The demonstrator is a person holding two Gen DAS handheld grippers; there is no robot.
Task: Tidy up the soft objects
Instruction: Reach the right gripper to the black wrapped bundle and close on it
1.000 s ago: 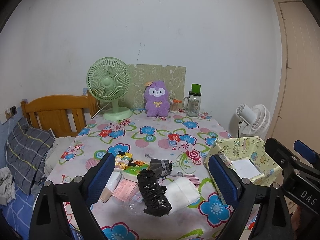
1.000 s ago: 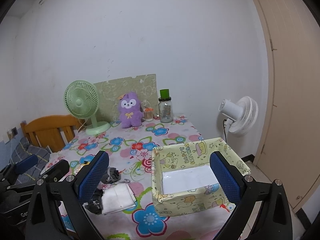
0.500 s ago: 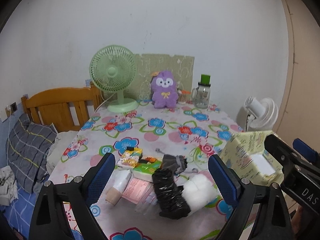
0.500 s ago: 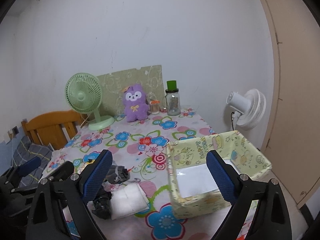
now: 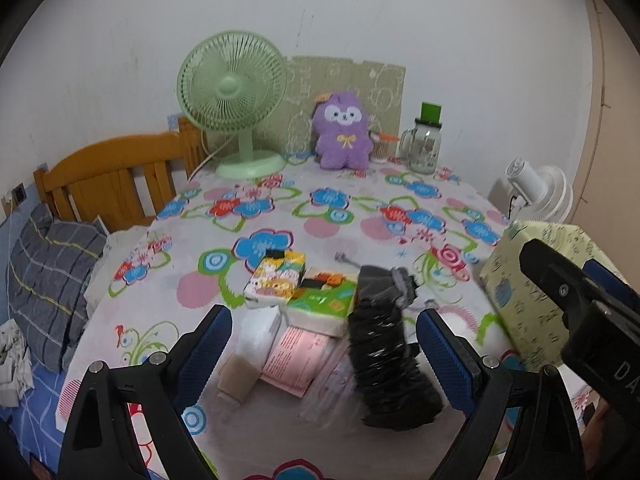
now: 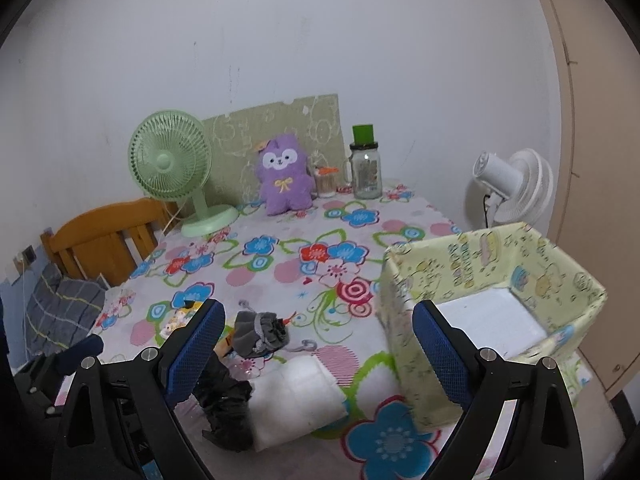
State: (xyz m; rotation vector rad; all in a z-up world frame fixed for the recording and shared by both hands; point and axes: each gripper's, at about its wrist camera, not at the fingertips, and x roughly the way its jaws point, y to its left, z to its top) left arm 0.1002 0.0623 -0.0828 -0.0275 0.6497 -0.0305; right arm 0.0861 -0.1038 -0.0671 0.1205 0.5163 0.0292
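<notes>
Left wrist view: the left gripper (image 5: 323, 343) hangs over the table's near edge, jaws spread wide, gripping nothing and touching nothing.
Between its fingers: a crumpled black plastic bag (image 5: 386, 364) lies by the near edge, a grey pouch (image 5: 394, 284) touching its far end; tissue packs (image 5: 296, 284) and a pink leaflet (image 5: 294, 354) sit to the left.
Right edge: a yellow patterned box (image 5: 528, 292) stands behind the right gripper's body.

Right wrist view: the right gripper (image 6: 318, 352) is likewise wide open and empty, clear of everything.
Below it: a folded white cloth (image 6: 298, 398) rests on the floral tablecloth (image 6: 280, 264) near the front edge, touching the black bag, just beside the box.
Far edge: a purple plush toy (image 6: 282, 178) sits upright between a green fan (image 6: 176, 164) and a glass jar (image 6: 365, 168).
</notes>
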